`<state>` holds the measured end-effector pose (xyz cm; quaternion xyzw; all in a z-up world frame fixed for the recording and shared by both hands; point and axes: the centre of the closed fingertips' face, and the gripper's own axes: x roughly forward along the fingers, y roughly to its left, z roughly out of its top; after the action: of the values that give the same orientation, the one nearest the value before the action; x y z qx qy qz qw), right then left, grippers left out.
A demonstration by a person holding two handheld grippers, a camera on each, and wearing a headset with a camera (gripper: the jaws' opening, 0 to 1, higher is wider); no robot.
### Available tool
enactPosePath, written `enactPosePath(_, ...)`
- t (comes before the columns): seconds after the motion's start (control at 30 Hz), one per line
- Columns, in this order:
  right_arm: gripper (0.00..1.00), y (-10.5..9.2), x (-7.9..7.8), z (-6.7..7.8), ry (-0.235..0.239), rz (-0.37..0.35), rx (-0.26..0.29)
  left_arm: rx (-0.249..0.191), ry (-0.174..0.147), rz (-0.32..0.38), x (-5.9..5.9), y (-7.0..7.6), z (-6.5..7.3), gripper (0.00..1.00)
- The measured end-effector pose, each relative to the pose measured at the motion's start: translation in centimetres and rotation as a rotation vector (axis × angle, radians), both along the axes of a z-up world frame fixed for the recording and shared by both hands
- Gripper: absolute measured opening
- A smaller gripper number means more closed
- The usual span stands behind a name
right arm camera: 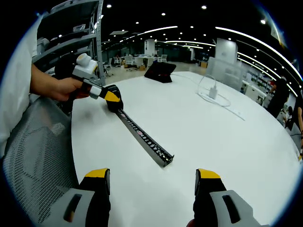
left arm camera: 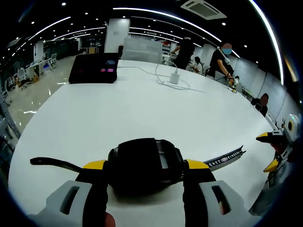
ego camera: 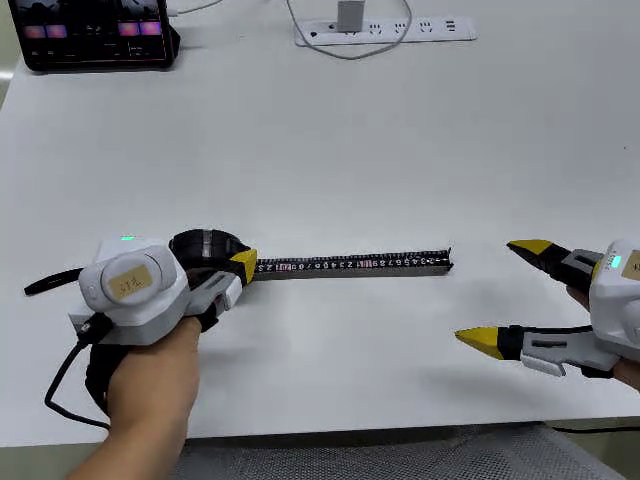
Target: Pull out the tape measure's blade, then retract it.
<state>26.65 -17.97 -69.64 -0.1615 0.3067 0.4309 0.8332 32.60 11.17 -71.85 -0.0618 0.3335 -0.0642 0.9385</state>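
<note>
At a white workbench [ego camera: 400, 150], the left gripper [ego camera: 228, 266] is clamped on the black case of the tape measure [ego camera: 205, 248], its yellow-tipped jaws pressing on either side of the case, as the left gripper view makes plain. The case sits on the table's near left part, with its black strap [ego camera: 50, 283] trailing off to the left. The blade [ego camera: 350, 264] lies flat on the surface, drawn out to the person's right and running roughly parallel to the near edge; it ends in a small hook [ego camera: 448, 262]. The right gripper [ego camera: 500, 292] is held near that hook but apart from it, jaws spread wide and gripping nothing (the right gripper view looks straight down the blade toward the case). Beyond the blade the tabletop is open white surface as far as the back edge, where a dark tablet [ego camera: 95, 30] stands at the left and a power strip [ego camera: 385, 30] lies near the middle. A black cable [ego camera: 60, 385] loops from the left gripper over the near edge, and a mesh chair [right arm camera: 38, 156] sits just below it.
</note>
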Motion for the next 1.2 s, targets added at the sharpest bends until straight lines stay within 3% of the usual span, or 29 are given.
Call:
enactPosePath(0.57, 0.55, 0.5, 1.8, -1.0, 0.021, 0.12, -0.061, -0.003, 0.004, -0.003, 0.0, 0.1, -0.1, 0.59)
enactPosePath(1.2, 0.37, 0.4, 3.6, -2.8, 0.058, 0.293, -0.171, -0.005, 0.007, -0.005, 0.1, 0.1, -0.1, 0.59)
